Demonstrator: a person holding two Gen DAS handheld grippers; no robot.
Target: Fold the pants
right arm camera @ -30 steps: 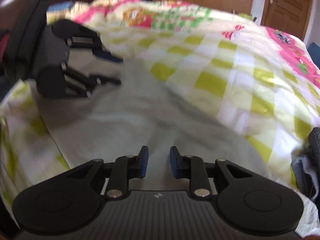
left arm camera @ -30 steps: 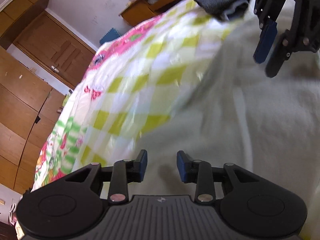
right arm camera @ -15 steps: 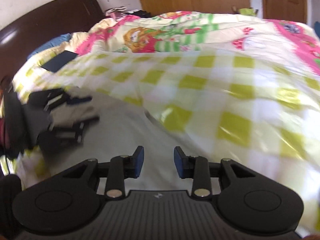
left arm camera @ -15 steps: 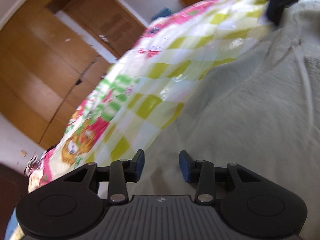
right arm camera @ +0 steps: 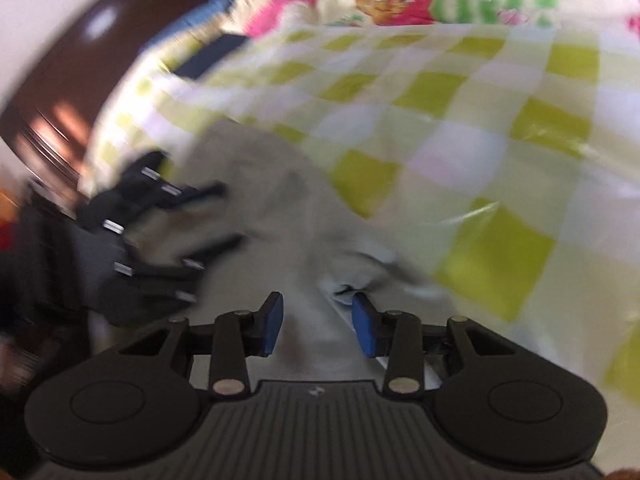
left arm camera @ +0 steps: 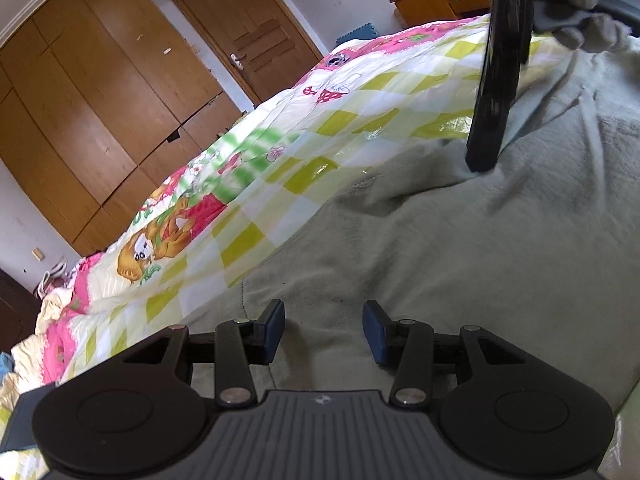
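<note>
We note a bedspread (left arm camera: 288, 184) checked in yellow-green and white, with pink borders and cartoon figures, covering the bed. Behind it stand a wooden wardrobe (left arm camera: 88, 112) and a panelled wooden door (left arm camera: 244, 36) with a metal handle. A wooden side cabinet (left arm camera: 432, 4) sits against the far wall. In the right wrist view, blurred, we see a dark headboard (right arm camera: 80, 72) and a dark flat object (right arm camera: 212, 54) lying on the bedspread.
</note>
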